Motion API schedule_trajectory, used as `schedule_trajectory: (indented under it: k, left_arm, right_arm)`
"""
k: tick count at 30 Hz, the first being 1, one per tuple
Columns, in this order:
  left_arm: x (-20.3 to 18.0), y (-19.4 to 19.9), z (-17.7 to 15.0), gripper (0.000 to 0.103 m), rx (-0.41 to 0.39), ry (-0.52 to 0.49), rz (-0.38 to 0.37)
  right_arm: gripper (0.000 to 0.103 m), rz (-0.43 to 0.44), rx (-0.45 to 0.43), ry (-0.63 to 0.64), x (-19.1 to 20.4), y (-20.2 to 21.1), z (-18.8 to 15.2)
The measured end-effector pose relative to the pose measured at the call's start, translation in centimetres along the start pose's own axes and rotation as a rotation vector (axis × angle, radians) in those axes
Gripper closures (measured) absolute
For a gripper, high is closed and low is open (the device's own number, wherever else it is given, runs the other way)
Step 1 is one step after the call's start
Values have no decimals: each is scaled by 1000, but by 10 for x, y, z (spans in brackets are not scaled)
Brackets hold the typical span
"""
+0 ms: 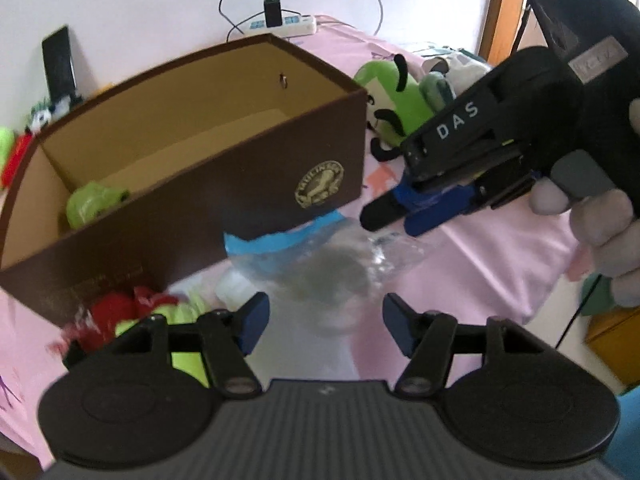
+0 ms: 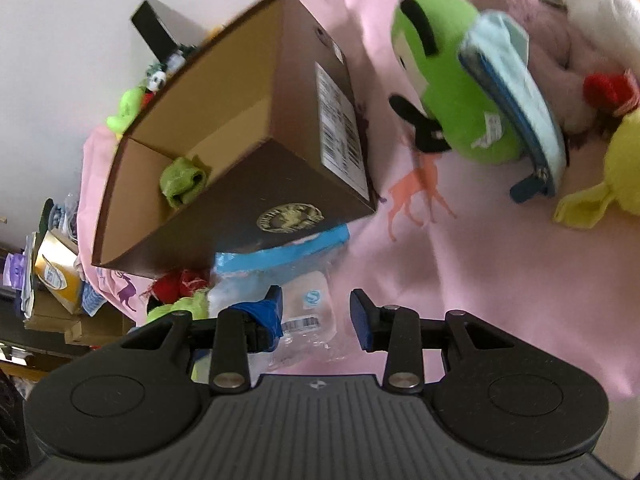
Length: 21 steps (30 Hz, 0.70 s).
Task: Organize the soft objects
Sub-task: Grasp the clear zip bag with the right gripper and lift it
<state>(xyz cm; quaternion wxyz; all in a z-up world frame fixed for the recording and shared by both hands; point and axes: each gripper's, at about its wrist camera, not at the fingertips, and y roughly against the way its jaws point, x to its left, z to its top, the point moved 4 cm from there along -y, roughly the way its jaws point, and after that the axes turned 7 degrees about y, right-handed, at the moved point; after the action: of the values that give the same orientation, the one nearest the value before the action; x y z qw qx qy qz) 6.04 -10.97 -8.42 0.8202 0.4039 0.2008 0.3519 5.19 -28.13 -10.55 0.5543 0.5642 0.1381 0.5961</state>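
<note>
A clear plastic bag (image 1: pixel 320 256) with a blue strip lies on the pink cloth (image 1: pixel 480 248), tucked against the front of an open brown box (image 1: pixel 240 168). My left gripper (image 1: pixel 324 316) hovers just short of the bag, open, with nothing pressed between its pads. My right gripper (image 1: pixel 392 220), held by a gloved hand, reaches the bag's crumpled right end. In the right wrist view my right gripper (image 2: pixel 316 308) is open, and the bag (image 2: pixel 308 304) lies loose between its fingers. A green soft roll (image 2: pixel 182 182) lies inside the box (image 2: pixel 280 184).
A green plush (image 2: pixel 452 92), a light-blue pouch (image 2: pixel 516 92) and a yellow plush (image 2: pixel 616 168) lie right of the box. Red and green soft things (image 2: pixel 176 284) sit at its front left corner. A power strip (image 1: pixel 288 26) lies at the back wall.
</note>
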Motion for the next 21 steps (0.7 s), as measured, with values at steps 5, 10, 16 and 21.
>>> schedule_trajectory:
  k: [5, 10, 16, 21]
  left_arm:
    - [-4, -7, 1, 41, -13, -55, -13]
    - [-3, -5, -1, 56, -21, -77, -36]
    - [5, 5, 2, 66, -28, -39, -110]
    - [8, 32, 10, 66, -87, -31, -178]
  right_arm:
    - [82, 22, 28, -56, -8, -7, 4]
    - [80, 37, 40, -33, -5, -9, 3]
    - [83, 52, 50, -3, 1, 0, -2]
    - [84, 115, 47, -51, 0, 24, -2]
